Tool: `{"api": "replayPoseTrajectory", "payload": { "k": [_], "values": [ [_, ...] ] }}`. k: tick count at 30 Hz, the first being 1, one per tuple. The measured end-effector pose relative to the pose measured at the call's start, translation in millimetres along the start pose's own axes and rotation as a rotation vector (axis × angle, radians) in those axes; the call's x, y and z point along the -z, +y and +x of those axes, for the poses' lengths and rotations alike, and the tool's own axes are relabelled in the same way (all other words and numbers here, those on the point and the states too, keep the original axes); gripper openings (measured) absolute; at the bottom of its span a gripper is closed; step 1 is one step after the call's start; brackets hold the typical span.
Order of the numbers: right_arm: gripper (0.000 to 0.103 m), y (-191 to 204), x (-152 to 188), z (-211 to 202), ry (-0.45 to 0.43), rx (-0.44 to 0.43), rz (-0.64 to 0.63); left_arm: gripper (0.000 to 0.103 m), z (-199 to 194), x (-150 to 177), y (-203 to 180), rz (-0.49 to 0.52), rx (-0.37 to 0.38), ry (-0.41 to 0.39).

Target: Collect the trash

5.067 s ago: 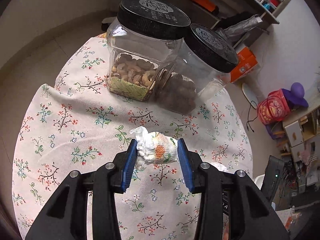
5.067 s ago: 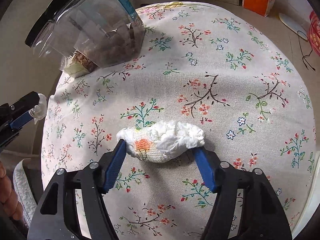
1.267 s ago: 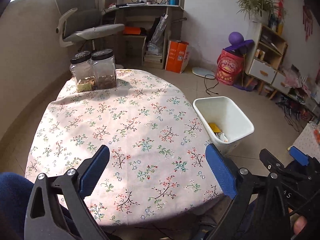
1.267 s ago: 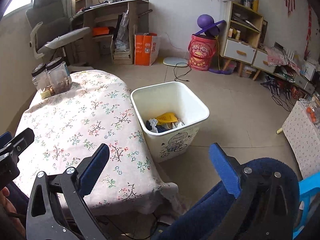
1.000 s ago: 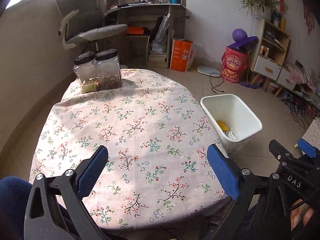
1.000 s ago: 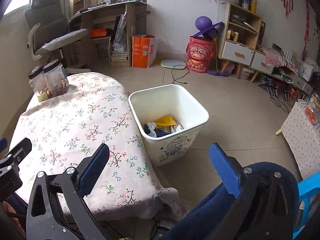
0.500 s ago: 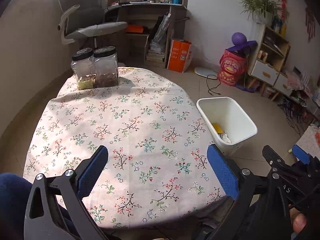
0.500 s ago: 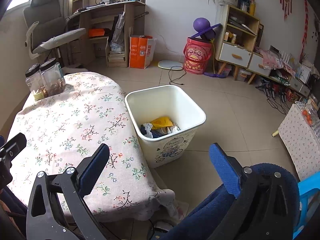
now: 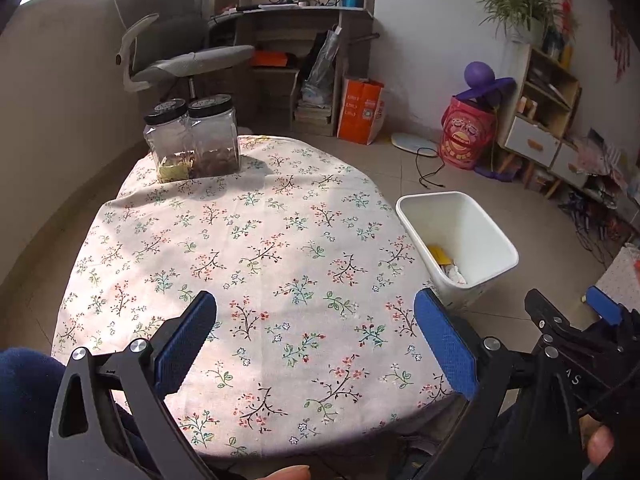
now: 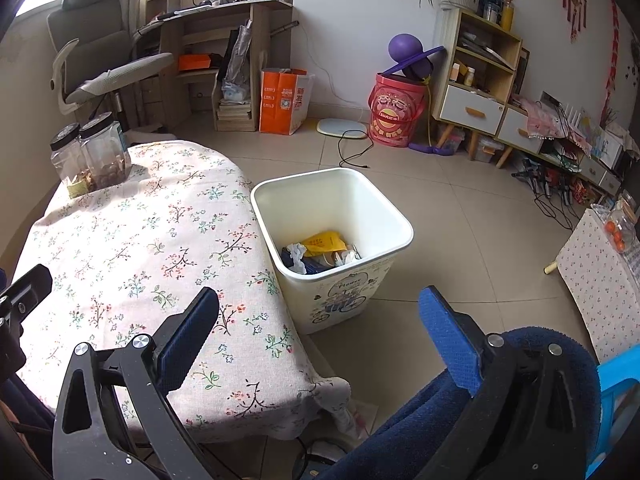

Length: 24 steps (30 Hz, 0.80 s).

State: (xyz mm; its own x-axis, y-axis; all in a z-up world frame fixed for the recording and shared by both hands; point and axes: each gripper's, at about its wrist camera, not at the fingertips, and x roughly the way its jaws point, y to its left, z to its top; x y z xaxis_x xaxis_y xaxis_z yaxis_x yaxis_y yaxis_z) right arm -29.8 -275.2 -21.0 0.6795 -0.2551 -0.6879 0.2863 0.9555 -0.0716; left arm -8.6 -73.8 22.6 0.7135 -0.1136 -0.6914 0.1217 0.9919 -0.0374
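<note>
Both tongs hang spread and empty above the near edge of a floral-clothed tabletop (image 9: 280, 248): the left tongs (image 9: 316, 340) face the cloth with their blue pads wide apart, and the right tongs (image 10: 320, 340) point past the cloth's corner toward a white waste bin (image 10: 394, 224) standing on the tiled floor just beside the tabletop. The trash (image 10: 320, 254) lies in the bottom of the bin, a jumble of yellow wrapper, white crumpled paper and something dark blue. By the look of it the collecting is at or close to its end: no scrap shows on the cloth in either view, and the only things standing there are two clear jars with black lids (image 9: 192, 140) at the far edge, partly filled with what look like nuts or dried food, which seem to be stores rather than waste. What remains, if anything, cannot be judged from these views. The strip of cloth nearest the person is covered by the tongs' black frames and by dark blue clothing, the floor under the tabletop is out of sight, and the bin's contents are too small and tangled to count or name piece by piece. The right tongs also appear at the lower right of the left view, cut off by the frame.
</note>
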Motion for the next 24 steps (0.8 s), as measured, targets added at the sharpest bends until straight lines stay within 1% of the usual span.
{"api": "replayPoseTrajectory", "payload": {
  "k": [9,24],
  "values": [
    [0.096,-0.6,0.4,0.7,0.0,0.0,0.0,0.096,2.3,0.8,-2.4,0.008,0.013,0.011],
    [0.096,-1.0,0.1,1.0,0.001,0.001,0.0,0.096,3.9,2.9,-7.8,0.027,0.005,0.014]
  ]
}}
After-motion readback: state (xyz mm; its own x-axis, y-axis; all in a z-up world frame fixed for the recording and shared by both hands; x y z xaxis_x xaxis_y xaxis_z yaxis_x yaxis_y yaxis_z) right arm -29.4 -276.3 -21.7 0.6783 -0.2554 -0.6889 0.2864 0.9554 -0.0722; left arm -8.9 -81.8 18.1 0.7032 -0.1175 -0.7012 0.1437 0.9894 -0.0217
